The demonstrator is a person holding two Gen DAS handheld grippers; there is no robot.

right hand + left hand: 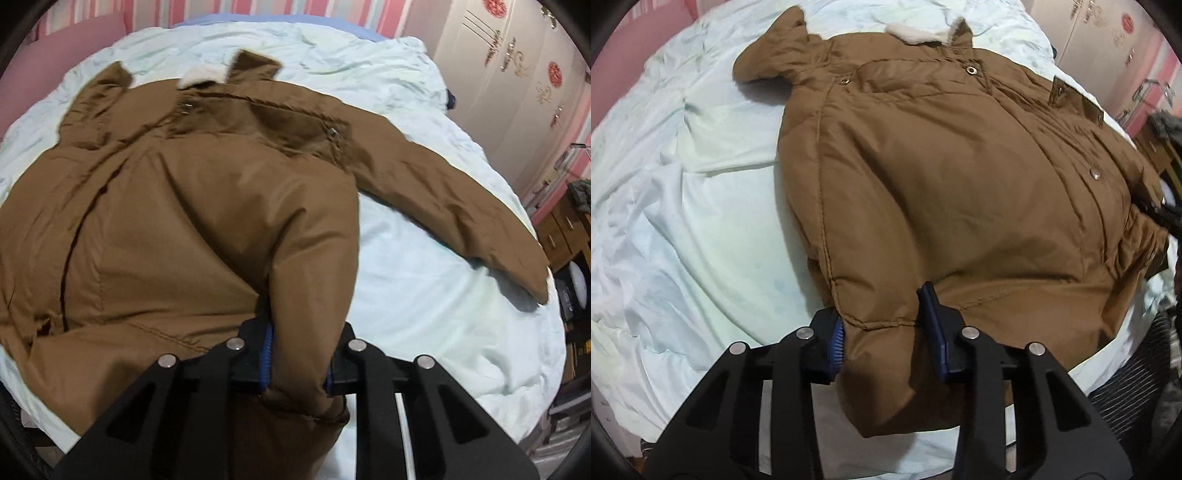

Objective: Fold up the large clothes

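Note:
A brown padded jacket (942,184) lies front-up on a bed with a pale mint sheet (701,221), its white fleece collar (916,31) at the far end. My left gripper (886,332) is shut on the jacket's near left hem corner, thick fabric filling the gap between the blue pads. In the right wrist view the jacket (184,221) bulges up toward the camera, and my right gripper (299,363) is shut on a bunched fold of its near right hem. One sleeve (461,214) stretches out flat to the right. The other sleeve (775,55) lies crumpled by the collar.
The sheet (424,295) is bare to the right of the jacket, up to the bed's edge. A cream wardrobe (498,74) and wooden drawers (569,229) stand beyond that edge. Pink striped wall runs behind the bed. Dark striped cloth (1126,369) hangs off the near right.

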